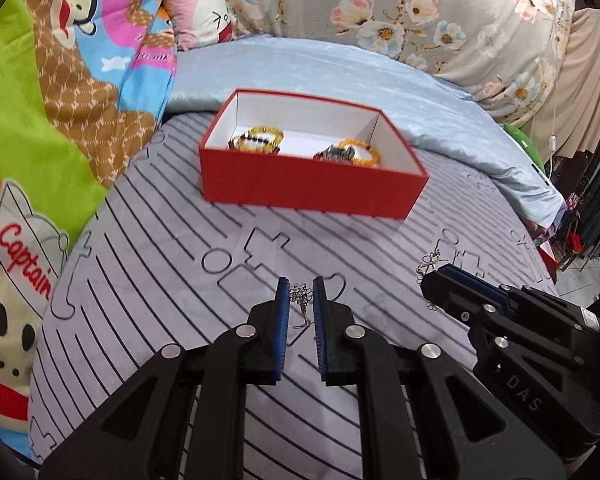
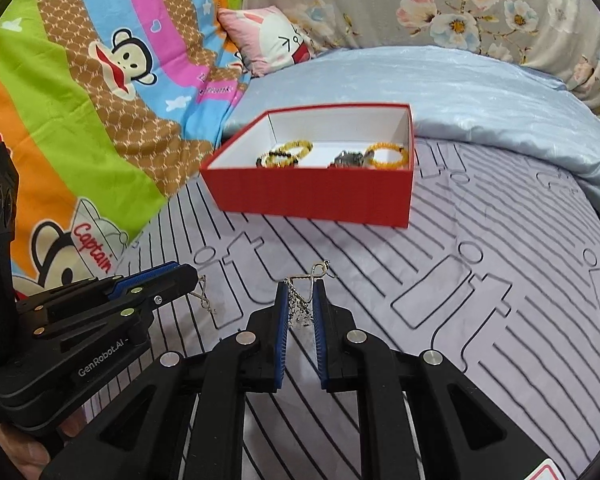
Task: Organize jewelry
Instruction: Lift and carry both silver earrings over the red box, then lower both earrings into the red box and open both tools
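Observation:
A red box (image 1: 312, 184) (image 2: 312, 196) with a white inside stands on the striped sheet. In it lie yellow bead bracelets (image 1: 260, 138) (image 2: 388, 156) and a dark piece (image 2: 348, 158). In the left wrist view my left gripper (image 1: 301, 292) is shut on a small silver earring (image 1: 300, 298), lifted off the sheet in front of the box. My right gripper (image 2: 301, 292) (image 1: 430, 280) is shut on a second silver earring (image 2: 302, 304) (image 1: 430, 262), whose chain dangles between the pads. In the right wrist view the left gripper (image 2: 192, 276) shows its earring (image 2: 202, 296) hanging at the tip.
The bed's striped sheet (image 1: 160, 280) spreads around the box. A cartoon-print quilt (image 1: 60, 100) lies at the left, a pale blue duvet (image 1: 380, 80) and a flowered one (image 1: 440, 8) behind the box, and a pink pillow (image 1: 200, 12) at the back. The bed's edge is at the far right.

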A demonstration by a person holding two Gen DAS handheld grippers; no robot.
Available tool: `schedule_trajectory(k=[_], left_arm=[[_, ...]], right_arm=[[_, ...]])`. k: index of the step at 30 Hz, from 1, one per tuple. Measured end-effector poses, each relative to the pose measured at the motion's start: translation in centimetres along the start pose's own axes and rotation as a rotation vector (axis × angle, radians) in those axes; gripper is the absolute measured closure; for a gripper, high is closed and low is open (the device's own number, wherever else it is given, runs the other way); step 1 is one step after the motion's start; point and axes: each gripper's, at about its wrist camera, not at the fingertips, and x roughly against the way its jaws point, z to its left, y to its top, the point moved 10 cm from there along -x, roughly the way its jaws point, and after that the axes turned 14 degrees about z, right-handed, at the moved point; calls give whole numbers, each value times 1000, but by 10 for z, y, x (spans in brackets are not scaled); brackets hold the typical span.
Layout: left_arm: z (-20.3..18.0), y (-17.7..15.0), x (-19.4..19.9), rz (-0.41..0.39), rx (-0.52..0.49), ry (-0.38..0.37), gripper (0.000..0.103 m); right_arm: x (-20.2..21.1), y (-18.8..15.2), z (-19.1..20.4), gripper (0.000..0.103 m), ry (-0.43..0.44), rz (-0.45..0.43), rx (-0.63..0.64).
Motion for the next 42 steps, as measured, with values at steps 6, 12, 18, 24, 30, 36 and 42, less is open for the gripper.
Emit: schedule_trajectory(k=[6, 12, 18, 24, 30, 36, 42], left_arm=[[-13, 31, 23, -56, -32, -1, 92], [-22, 74, 42, -132, -61, 11, 92], [-23, 120, 44, -177, -65, 30, 92], [-21, 157, 17, -168, -65, 58, 92], [-9, 174, -21, -125, -39, 73, 92], [-4, 178, -50, -86, -40, 100, 92], [1, 179, -69, -59, -38, 115, 91]], right_arm=[[21, 29, 0, 92, 11, -60, 16], [38, 72, -1, 92, 25, -124, 31], [40, 114, -5, 92, 4, -165, 53], [19, 150, -17, 92, -15, -163, 53], [-15, 166, -35, 92, 4, -118, 21], [-39, 169, -37, 92, -9, -91, 30], [-59, 169, -41, 91, -29, -65, 35]])
